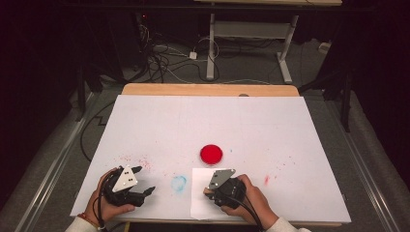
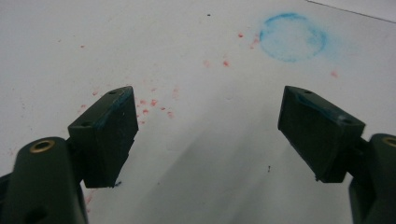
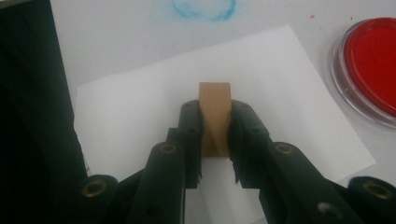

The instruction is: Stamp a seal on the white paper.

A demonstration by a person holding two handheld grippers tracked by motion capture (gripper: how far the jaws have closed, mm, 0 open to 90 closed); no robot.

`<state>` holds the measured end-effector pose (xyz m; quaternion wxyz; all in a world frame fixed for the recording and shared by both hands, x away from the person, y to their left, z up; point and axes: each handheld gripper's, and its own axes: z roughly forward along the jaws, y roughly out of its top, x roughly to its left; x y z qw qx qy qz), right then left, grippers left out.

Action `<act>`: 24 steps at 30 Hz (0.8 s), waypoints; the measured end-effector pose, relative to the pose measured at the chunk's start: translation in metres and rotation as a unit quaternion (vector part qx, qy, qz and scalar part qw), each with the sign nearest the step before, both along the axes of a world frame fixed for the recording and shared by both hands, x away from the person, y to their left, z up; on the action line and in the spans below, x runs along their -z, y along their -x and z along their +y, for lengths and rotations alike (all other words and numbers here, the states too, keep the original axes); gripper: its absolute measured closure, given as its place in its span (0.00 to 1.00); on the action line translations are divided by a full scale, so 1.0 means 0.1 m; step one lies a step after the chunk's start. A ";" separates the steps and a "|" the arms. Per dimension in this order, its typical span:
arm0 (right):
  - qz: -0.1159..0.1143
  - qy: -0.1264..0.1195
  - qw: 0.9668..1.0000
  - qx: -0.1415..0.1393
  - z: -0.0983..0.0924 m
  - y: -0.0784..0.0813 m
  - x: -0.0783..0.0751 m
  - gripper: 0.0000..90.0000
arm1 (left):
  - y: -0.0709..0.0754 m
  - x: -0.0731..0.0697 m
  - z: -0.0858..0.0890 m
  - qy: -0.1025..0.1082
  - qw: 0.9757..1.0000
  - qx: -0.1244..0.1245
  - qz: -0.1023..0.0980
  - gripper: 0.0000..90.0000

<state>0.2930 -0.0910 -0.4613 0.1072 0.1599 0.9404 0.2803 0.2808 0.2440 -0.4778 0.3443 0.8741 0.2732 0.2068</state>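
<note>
Nearest the lens in the right gripper view are my right gripper's (image 3: pixel 215 140) two black jaws, pinched tight on a small tan wooden block (image 3: pixel 215 116) that looks like a stamp, held upright over a loose white sheet of paper (image 3: pixel 140 112). The shallow round dish of red ink with a clear rim (image 3: pixel 373 65) sits just beside that sheet's far corner. In the high view the right gripper (image 1: pixel 223 186) sits over the paper (image 1: pixel 200 203) near the table's front edge, with the dish (image 1: pixel 211 153) just beyond.

My left gripper (image 2: pixel 205 135) is spread wide with nothing between its jaws, low over the white table cover (image 2: pixel 196 154), apart from the paper.

What could go wrong, as I judge it: the sheet is loose and nothing pins it, so pressing down may slide or skew it, and lifting off could drag it up with the stamp. A tilted block would print unevenly. A sideways drift could smear ink (the blue ring stain (image 2: pixel 293 37) and red specks (image 2: pixel 149 105) show how easily this cover marks).

I can read no brand, label or writing anywhere on the block, dish or paper.
</note>
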 end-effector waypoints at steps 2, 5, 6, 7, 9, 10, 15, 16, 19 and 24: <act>0.003 0.000 1.000 -0.002 0.00 -0.01 0.02 0.84 | 0.00 0.00 0.00 0.000 1.000 0.000 0.000 0.21; 0.009 -0.004 1.000 -0.001 -0.01 -0.03 0.02 0.84 | 0.00 0.00 0.00 -0.001 1.000 0.000 0.001 0.21; 0.011 -0.005 1.000 0.000 -0.01 -0.04 0.03 0.84 | 0.00 0.00 0.00 -0.001 1.000 0.001 0.001 0.21; 0.013 -0.007 1.000 -0.001 -0.02 -0.04 0.03 0.84 | 0.00 0.00 -0.01 -0.001 1.000 0.001 0.001 0.21; 0.015 -0.008 1.000 0.000 -0.02 -0.04 0.03 0.84 | 0.00 0.00 -0.01 -0.003 1.000 0.002 0.001 0.21; 0.014 -0.007 1.000 0.002 -0.02 -0.04 0.03 0.84 | 0.00 0.00 -0.01 -0.003 1.000 0.002 0.000 0.21; 0.017 -0.008 1.000 0.001 -0.02 -0.04 0.03 0.84 | 0.00 0.00 -0.02 -0.001 1.000 0.002 0.000 0.21; 0.017 -0.008 1.000 0.002 -0.02 -0.04 0.04 0.84 | 0.00 0.00 -0.02 -0.001 1.000 0.002 0.001 0.21; 0.018 -0.009 1.000 0.003 -0.02 -0.04 0.04 0.84 | 0.00 0.00 -0.02 -0.001 1.000 0.002 0.001 0.21; 0.018 -0.011 1.000 0.002 -0.02 -0.05 0.04 0.84 | 0.01 0.01 -0.02 -0.001 1.000 0.003 0.001 0.21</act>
